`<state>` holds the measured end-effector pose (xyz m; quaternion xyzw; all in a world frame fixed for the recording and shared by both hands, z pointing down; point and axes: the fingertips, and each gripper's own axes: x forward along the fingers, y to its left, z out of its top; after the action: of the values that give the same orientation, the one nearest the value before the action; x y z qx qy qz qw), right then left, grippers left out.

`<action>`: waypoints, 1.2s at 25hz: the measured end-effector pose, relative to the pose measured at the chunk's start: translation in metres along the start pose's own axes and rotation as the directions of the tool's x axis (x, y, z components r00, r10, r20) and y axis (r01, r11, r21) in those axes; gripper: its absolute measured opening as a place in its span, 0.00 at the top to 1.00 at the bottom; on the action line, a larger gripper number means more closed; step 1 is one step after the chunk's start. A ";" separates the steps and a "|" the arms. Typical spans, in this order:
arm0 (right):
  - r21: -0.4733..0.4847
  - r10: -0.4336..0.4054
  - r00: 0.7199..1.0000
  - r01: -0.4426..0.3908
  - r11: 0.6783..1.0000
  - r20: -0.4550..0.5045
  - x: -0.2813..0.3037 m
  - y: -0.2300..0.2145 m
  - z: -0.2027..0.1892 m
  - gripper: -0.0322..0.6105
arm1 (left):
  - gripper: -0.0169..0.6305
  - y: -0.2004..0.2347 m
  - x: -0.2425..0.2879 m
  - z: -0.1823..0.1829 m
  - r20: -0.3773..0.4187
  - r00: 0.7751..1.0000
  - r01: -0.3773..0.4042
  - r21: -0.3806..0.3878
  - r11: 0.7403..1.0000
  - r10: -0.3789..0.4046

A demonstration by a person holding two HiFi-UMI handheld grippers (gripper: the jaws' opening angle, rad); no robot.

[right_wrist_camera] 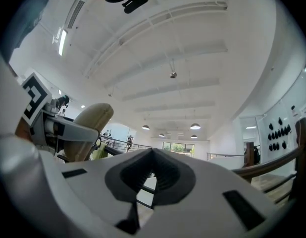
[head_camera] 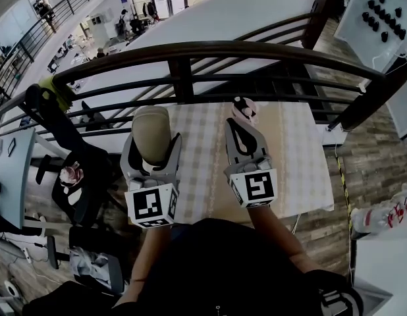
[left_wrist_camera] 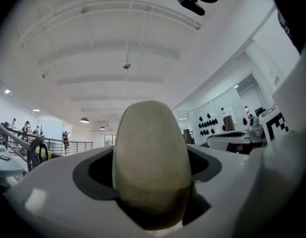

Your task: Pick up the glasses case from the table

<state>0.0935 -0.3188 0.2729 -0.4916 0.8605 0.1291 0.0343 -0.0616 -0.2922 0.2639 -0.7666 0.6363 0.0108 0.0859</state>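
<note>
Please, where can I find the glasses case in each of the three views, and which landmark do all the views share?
Head view: left of centre, the glasses case stands upright in the left claw.
Left gripper view: in the centre, gripped between the jaws.
Right gripper view: at the left side, tilted.
Shared landmark: the white board with black knobs, far right in the head view.

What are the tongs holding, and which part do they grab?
The left tongs grip the beige glasses case at its lower end, a jaw on each side. The right tongs are shut, empty.
</note>
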 end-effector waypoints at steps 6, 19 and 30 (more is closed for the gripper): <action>0.001 -0.014 1.000 0.014 1.000 -0.009 0.000 -0.002 0.004 0.94 | 0.34 0.004 0.002 0.004 -0.002 1.000 -0.027 0.017 1.000 0.027; 0.006 -0.009 1.000 0.009 1.000 -0.025 -0.005 0.004 0.019 0.94 | 0.34 0.000 -0.001 0.008 -0.022 0.999 -0.036 0.051 0.998 0.037; 0.009 0.003 1.000 -0.003 1.000 -0.028 -0.009 0.010 0.018 0.94 | 0.34 0.000 -0.007 0.008 -0.015 0.999 -0.035 0.049 0.998 0.036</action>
<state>0.0883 -0.3021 0.2589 -0.4920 0.8622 0.1181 0.0242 -0.0622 -0.2847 0.2572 -0.7530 0.6505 -0.0092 0.0993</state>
